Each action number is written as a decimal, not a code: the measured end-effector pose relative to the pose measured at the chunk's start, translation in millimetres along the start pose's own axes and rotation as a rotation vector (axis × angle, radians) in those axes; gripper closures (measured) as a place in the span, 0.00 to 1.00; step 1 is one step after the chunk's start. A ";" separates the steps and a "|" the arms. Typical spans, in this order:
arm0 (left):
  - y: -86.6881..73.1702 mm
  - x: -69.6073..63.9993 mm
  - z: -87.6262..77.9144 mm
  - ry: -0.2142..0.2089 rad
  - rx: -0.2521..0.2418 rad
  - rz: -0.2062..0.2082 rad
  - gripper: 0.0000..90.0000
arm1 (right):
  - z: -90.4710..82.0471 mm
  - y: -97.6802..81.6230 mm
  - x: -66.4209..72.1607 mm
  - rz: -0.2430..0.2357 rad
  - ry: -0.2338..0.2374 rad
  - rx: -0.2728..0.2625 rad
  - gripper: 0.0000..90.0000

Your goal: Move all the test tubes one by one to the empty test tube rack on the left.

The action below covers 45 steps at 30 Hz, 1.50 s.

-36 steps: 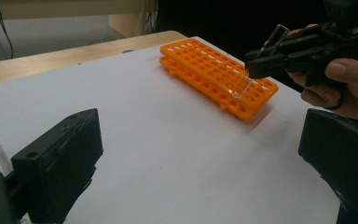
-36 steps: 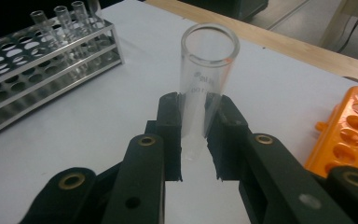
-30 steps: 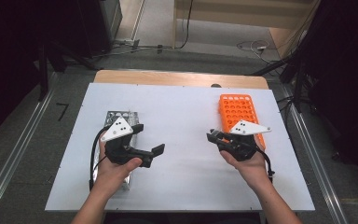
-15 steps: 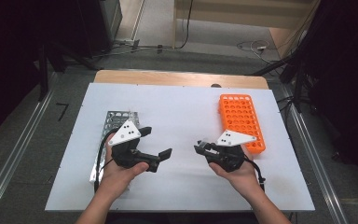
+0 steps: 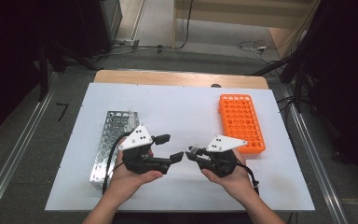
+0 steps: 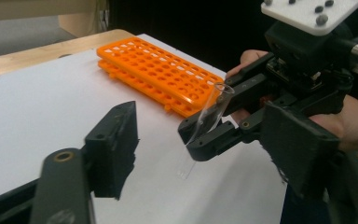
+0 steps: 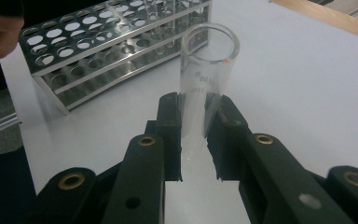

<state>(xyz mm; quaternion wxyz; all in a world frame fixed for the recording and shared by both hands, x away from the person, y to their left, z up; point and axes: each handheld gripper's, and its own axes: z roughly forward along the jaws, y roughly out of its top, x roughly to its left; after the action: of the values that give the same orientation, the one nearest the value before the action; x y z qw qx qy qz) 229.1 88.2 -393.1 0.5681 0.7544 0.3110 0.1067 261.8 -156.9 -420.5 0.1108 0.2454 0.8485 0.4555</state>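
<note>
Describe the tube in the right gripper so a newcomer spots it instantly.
On the white table, between the steel rack and the orange plastic rack, look at the right gripper. Its jaws pinch a clear glass test tube, open-mouthed and empty: the only transparent item here.

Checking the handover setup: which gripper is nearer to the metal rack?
Left. The left gripper sits just beside the metal rack; the right gripper, shut on the glass tube, is farther off, beside the orange rack.

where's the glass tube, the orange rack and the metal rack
glass tube (image 7: 200, 79), right gripper view, on its clear wall below the rim
orange rack (image 5: 240, 122), high view, middle of its holed top
metal rack (image 5: 114, 133), high view, on its holed top
</note>
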 end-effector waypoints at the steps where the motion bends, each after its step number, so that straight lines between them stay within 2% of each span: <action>1: -0.2 -2.7 2.2 -0.002 0.004 0.005 0.35 | 0.9 0.4 1.5 -0.005 0.005 0.001 0.82; 5: -1.2 -11.1 9.4 -0.019 0.010 0.038 0.48 | 3.2 2.7 9.0 -0.024 0.026 0.009 0.82; 9: -2.3 -17.7 15.6 -0.013 0.019 0.059 0.57 | 4.9 5.2 17.1 -0.037 0.048 0.020 0.82; 19: -6.0 -21.1 21.0 0.000 0.021 0.064 0.79 | 6.5 7.5 24.2 -0.059 0.079 0.034 0.82; 26: -5.7 -22.0 19.2 0.028 0.015 0.084 0.83 | 6.2 7.6 24.1 -0.050 0.085 0.038 0.82; 33: -5.0 -19.4 15.1 0.043 -0.004 0.072 0.84 | 3.4 7.2 22.8 -0.039 0.087 0.027 0.80; 36: -4.7 -17.8 12.4 0.045 -0.010 0.066 0.84 | 3.2 5.9 21.8 -0.036 0.093 0.025 0.74; 39: -4.2 -15.2 8.1 0.054 -0.017 0.061 0.84 | 2.5 4.1 19.1 -0.036 0.099 0.024 0.63; 45: -3.5 -6.2 -4.4 0.084 -0.030 0.049 0.84 | -4.3 -3.4 8.5 -0.027 0.095 0.022 0.35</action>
<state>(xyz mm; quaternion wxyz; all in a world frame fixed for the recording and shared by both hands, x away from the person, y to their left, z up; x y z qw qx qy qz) 220.8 88.5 -393.7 0.5628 0.7481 0.3144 0.1570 251.6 -157.2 -420.6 0.0741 0.2131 0.8610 0.4559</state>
